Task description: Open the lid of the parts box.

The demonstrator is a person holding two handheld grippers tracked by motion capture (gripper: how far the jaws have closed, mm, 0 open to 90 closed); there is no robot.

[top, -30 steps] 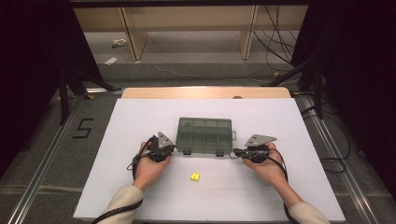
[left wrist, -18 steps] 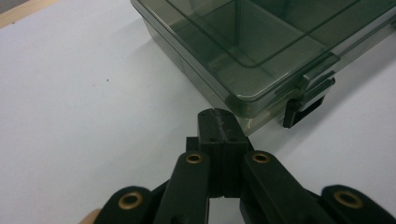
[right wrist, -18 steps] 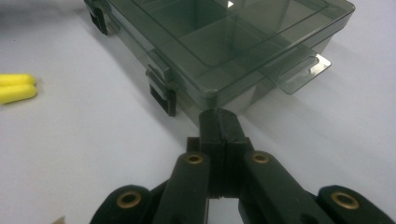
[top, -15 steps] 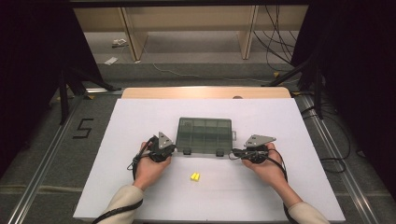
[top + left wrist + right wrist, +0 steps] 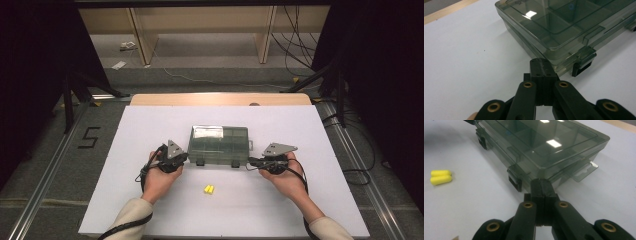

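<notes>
A smoky clear plastic compartment box (image 5: 218,145) lies with its lid down in the middle of the white table. Two dark latches sit on its near edge. My left gripper (image 5: 181,160) is shut with nothing in it; its tips press against the box's near left corner (image 5: 554,60). My right gripper (image 5: 252,161) is shut too, tips against the near right corner (image 5: 541,173). Two yellow earplugs (image 5: 208,189) lie side by side in front of the box, also seen as yellow earplugs (image 5: 440,177) at the left of the right gripper view.
The white sheet (image 5: 125,140) covers the table, with a wooden strip (image 5: 220,99) along its far edge. A black "5" mark (image 5: 89,137) sits left of the sheet. Metal rails, cables and shelf legs stand beyond the table.
</notes>
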